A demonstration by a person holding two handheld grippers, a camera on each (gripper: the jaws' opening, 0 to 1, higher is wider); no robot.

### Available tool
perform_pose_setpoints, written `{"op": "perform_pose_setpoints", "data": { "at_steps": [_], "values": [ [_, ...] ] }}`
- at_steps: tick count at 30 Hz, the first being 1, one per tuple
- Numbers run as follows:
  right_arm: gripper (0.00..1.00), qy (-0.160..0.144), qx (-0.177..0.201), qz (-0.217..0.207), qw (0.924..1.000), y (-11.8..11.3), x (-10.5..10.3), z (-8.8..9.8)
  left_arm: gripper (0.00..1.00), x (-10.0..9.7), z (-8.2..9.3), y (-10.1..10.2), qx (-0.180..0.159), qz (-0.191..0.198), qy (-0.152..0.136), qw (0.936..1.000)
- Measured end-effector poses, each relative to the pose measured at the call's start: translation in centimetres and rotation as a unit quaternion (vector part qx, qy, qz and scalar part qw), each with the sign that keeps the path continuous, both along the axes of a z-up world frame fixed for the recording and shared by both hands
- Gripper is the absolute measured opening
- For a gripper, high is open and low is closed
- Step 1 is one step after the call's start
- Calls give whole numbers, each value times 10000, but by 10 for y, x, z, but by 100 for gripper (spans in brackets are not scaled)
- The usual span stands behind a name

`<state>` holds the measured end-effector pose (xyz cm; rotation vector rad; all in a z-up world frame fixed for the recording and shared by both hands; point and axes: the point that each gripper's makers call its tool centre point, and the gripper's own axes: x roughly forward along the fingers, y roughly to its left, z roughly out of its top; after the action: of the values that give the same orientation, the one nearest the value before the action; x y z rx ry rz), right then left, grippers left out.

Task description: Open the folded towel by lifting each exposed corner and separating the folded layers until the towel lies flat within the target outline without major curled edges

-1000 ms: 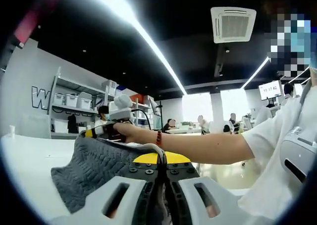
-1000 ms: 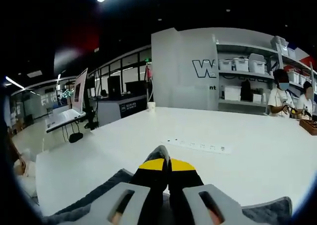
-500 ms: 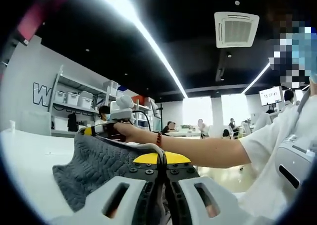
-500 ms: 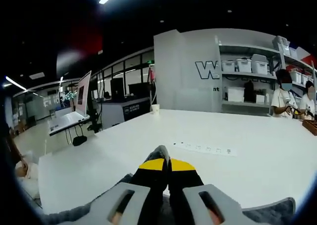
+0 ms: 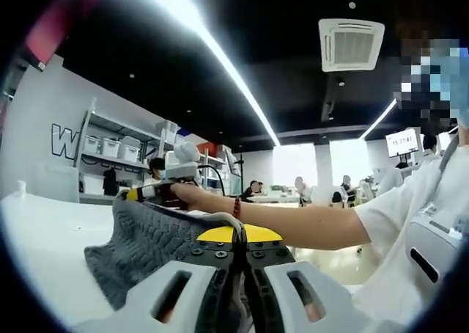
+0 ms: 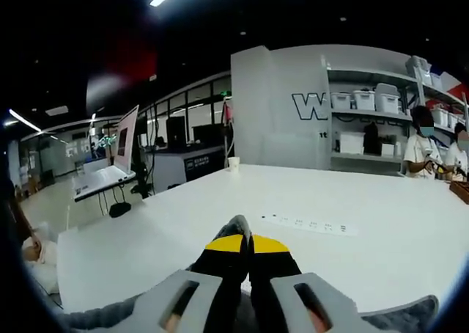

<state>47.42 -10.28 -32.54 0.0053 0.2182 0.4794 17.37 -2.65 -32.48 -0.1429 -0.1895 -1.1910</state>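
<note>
I see my left gripper [image 5: 238, 239] at the bottom centre of the left gripper view, jaws pressed together on an edge of the grey towel [image 5: 150, 245], which comes up between the yellow-tipped fingers. From there the towel stretches away to the left of the frame, lifted off the white table [image 5: 44, 238], its textured knit hanging in a sagging sheet. At its far upper corner, left of centre, my right gripper [image 5: 146, 194] pinches the towel too, held in a hand [image 5: 192, 195] whose bare forearm, with a red bead bracelet [image 5: 236, 207], runs across to the right of the frame and a white sleeve

In the right gripper view, my right gripper [image 6: 242, 241] sits at the bottom centre, jaws closed on a fold of towel [image 6: 236, 225] poking up grey between the tips; more towel shows at the lower left and lower right edges. Beyond it the table [image 6: 220, 216] spreads wide, with a white power strip [image 6: 309, 224] lying right of centre and a paper cup [image 6: 233, 163] near the far edge. Shelves with bins [image 6: 366, 102] stand at the upper right
</note>
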Motion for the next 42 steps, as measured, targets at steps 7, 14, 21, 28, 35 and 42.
{"op": "perform_pose_setpoints", "data": {
  "at_steps": [7,14,21,28,35,42],
  "values": [
    [0,-63,-1,41,10000,5,0,7,0,-1,4,6,-41,51,-43,10000],
    [0,-60,13,67,10000,10,-1,5,0,1,5,13,-138,103,-24,9998],
    [0,-89,-6,114,9999,14,-8,5,0,-2,6,14,-147,113,-60,9998],
    [0,-72,16,150,9999,15,-11,1,0,-2,5,14,-124,186,-52,9997],
    [0,-120,36,250,9996,22,-9,6,0,-2,5,17,-165,267,-61,9995],
    [0,-161,110,421,9989,35,-2,17,0,-4,8,26,-166,386,-132,9990]
  ]
}}
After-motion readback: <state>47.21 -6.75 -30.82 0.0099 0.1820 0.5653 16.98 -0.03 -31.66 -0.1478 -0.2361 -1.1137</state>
